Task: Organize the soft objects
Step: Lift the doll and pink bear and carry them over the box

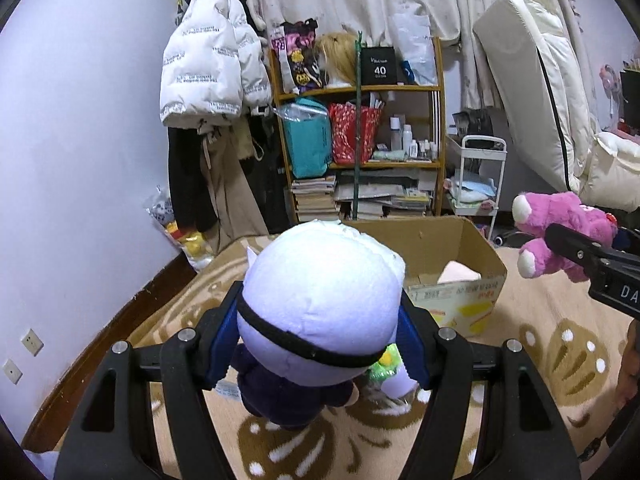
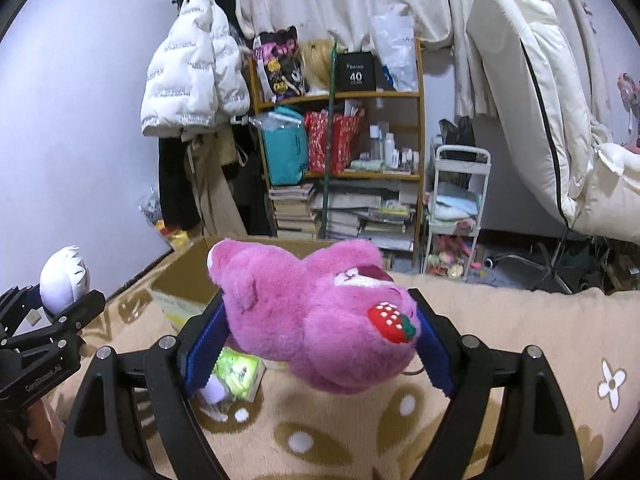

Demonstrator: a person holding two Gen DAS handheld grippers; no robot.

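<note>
Left tool [image 1: 316, 344] is clamped on a white-headed doll [image 1: 320, 300], blue pads squeezing both sides of its head, dark body dangling underneath, clear of the rug [image 1: 540, 360]. Right tool [image 2: 320, 344] is pinching a pink bear [image 2: 320, 320] across its middle, strawberry patch facing up, and it's off the rug too. Just past both toys there's an open cardboard box [image 1: 452, 248] sitting on the rug with something pale pink inside. A green packet [image 2: 236, 372] lies on the rug below the bear. Behind the box is a packed shelf [image 1: 360, 128], with a white jacket [image 1: 208, 60] hanging to its left.
</note>
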